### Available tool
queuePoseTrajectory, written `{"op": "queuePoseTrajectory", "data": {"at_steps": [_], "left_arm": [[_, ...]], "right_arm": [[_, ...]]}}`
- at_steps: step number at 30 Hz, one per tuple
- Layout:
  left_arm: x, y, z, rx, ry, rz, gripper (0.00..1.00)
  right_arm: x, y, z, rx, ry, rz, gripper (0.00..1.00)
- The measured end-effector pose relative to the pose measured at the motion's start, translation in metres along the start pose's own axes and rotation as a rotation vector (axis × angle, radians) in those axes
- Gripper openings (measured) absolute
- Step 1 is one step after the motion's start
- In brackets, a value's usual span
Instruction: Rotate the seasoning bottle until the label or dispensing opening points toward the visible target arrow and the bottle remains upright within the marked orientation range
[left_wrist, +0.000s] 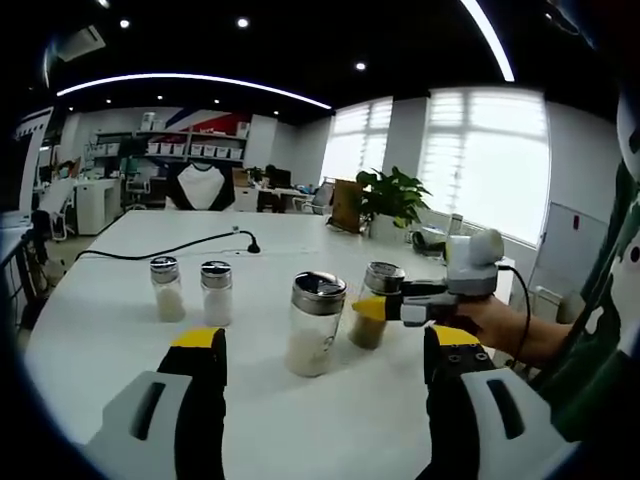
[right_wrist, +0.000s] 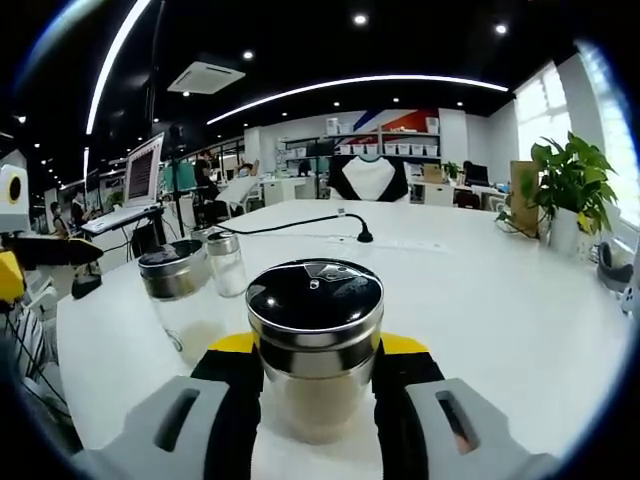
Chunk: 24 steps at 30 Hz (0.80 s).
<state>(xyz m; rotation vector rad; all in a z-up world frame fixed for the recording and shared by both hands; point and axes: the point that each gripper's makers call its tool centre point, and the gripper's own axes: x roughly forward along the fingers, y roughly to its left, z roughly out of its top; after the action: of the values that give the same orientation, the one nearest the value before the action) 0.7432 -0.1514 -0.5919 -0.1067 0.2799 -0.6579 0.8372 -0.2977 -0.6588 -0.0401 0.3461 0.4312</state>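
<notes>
— On the white table (left_wrist: 120, 300), which bottle is it, and how does it stand?
— The bottle (right_wrist: 314, 345) between the right gripper's (right_wrist: 314, 375) jaws. It stands upright, long axis vertical, lid up. In the left gripper view it is the fourth jar from the left (left_wrist: 373, 305), with the right gripper (left_wrist: 372, 308) closed on its side.
— Which way does it face?
— Cannot tell; I make out neither a label nor an arrow. The black lid top has small holes, too fine to read a direction.
— How does it look?
— Clear glass, steel collar, glossy black top, brownish seasoning inside.
— And the left gripper (left_wrist: 325, 370)?
— Jaws spread wide, holding nothing, aimed at the jar (left_wrist: 314, 323) of pale grains just beside the held bottle.
— What else is near?
— Two small shakers (left_wrist: 166, 288) (left_wrist: 216, 292) stand to the left, close together. A black cable (left_wrist: 170, 248) runs behind them. A potted plant (left_wrist: 390, 200) sits at the table's far edge.
</notes>
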Motion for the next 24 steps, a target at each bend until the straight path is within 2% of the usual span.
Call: {"op": "queuePoseTrajectory", "data": {"at_steps": [24], "left_arm": [[0.0001,0.0014,-0.0025,-0.012,0.011,0.008,0.84]], "right_arm": [[0.0016,-0.0011,0.0005,-0.004,-0.010,-0.001,0.42]]}}
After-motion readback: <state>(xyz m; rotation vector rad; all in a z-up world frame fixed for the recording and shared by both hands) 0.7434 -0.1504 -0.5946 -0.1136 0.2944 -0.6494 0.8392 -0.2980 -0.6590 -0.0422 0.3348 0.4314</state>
